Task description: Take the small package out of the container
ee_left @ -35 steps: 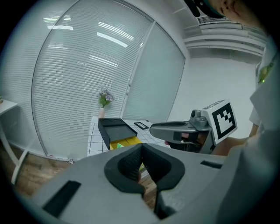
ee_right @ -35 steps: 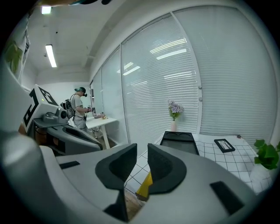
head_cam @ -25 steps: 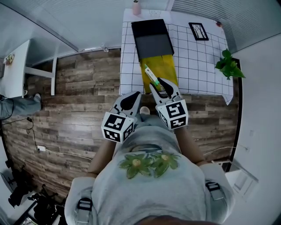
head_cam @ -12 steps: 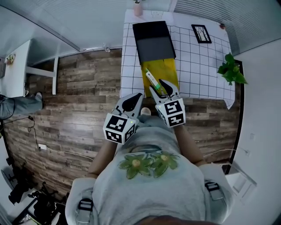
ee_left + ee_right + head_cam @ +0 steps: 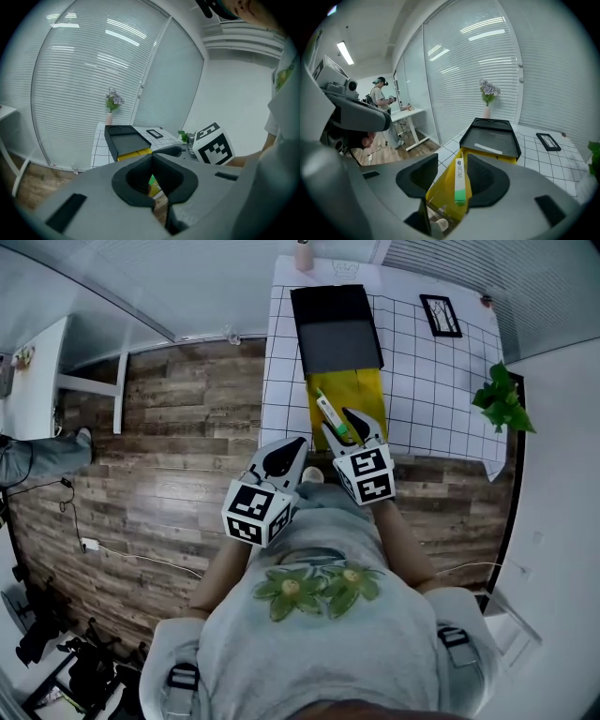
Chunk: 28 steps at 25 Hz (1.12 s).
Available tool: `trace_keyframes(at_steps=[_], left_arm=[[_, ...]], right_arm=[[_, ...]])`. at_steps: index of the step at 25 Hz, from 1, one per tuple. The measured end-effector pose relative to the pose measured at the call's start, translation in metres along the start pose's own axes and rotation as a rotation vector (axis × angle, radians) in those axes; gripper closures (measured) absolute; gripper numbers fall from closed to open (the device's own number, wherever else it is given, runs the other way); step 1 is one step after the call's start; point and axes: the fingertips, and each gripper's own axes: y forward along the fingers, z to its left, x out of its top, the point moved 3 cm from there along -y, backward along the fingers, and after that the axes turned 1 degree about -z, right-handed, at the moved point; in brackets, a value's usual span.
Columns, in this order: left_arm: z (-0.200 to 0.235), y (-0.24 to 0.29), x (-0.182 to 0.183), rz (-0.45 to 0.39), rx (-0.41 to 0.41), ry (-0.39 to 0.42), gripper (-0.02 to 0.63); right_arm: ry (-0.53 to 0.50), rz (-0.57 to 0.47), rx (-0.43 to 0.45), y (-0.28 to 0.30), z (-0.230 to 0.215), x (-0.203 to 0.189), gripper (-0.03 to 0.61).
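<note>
Lying end-on to the right gripper by the table's near edge, the package is flanked, ungripped, by its just-opened jaws; the left gripper, clenched empty, is held farther off.

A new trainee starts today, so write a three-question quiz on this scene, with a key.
1. True or false: the left gripper is shut.
2. The small package lies on: A) the black tray, B) the yellow container, C) the floor.
3. In one word, what state is the right gripper in?
Key: 1 true. 2 B. 3 open; its jaws have just been opening, and the package shows between them, not pressed.
</note>
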Motion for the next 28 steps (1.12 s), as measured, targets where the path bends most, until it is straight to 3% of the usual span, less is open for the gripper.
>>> trace_keyframes(at_steps=[28], left_arm=[[0.027, 0.011, 0.002, 0.028, 0.05, -0.034, 0.607]], right_arm=[[-0.008, 0.167, 0.014, 0.059, -0.019, -0.035, 0.408]])
